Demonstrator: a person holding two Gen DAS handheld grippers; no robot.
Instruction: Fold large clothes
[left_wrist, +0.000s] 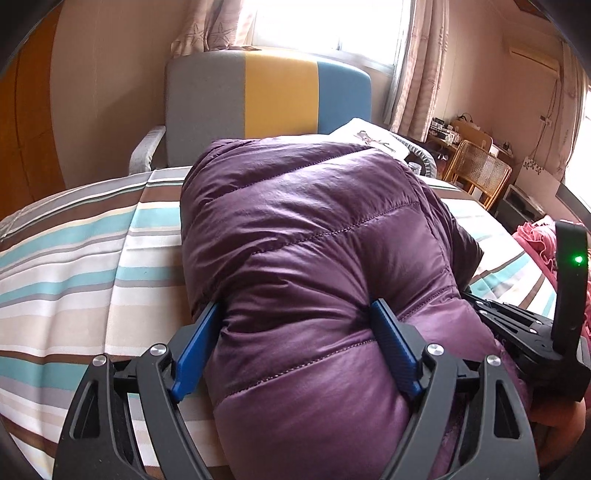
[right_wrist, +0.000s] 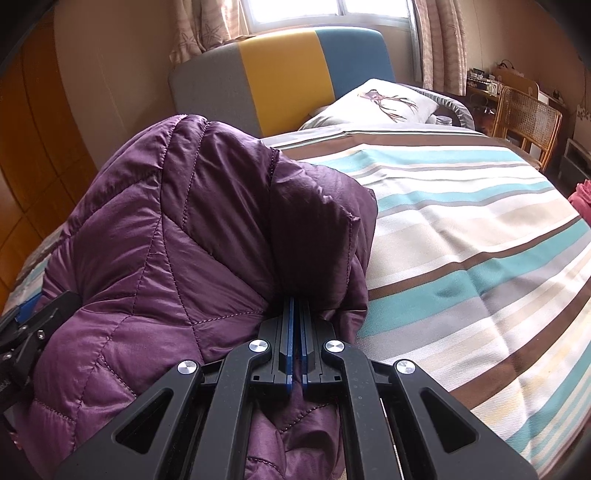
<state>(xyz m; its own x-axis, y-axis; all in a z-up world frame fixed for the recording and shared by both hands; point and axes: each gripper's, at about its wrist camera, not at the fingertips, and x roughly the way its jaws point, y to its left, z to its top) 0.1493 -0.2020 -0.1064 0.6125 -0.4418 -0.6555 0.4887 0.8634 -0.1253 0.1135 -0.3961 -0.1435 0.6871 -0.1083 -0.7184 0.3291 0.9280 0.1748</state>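
One jacket (left_wrist: 314, 258) — two tongs (left_wrist: 295, 314) — one pillow (right_wrist: 380, 99)

Purple quilted puffer jacket (left_wrist: 314, 240) (right_wrist: 177, 229), glossy nylon, stitched in diagonal and horizontal panels, padding thick and puffy. Lay bunched in folded heap on striped bed cover (left_wrist: 85, 251) (right_wrist: 461, 229), toward foot end, well short of pillow. Upper surface domed, creased. On one side darker layer doubled over lighter one, folded corner pointing toward bed's middle. Lower edge hung toward camera, rumpled. Zip or front opening could not be made out.
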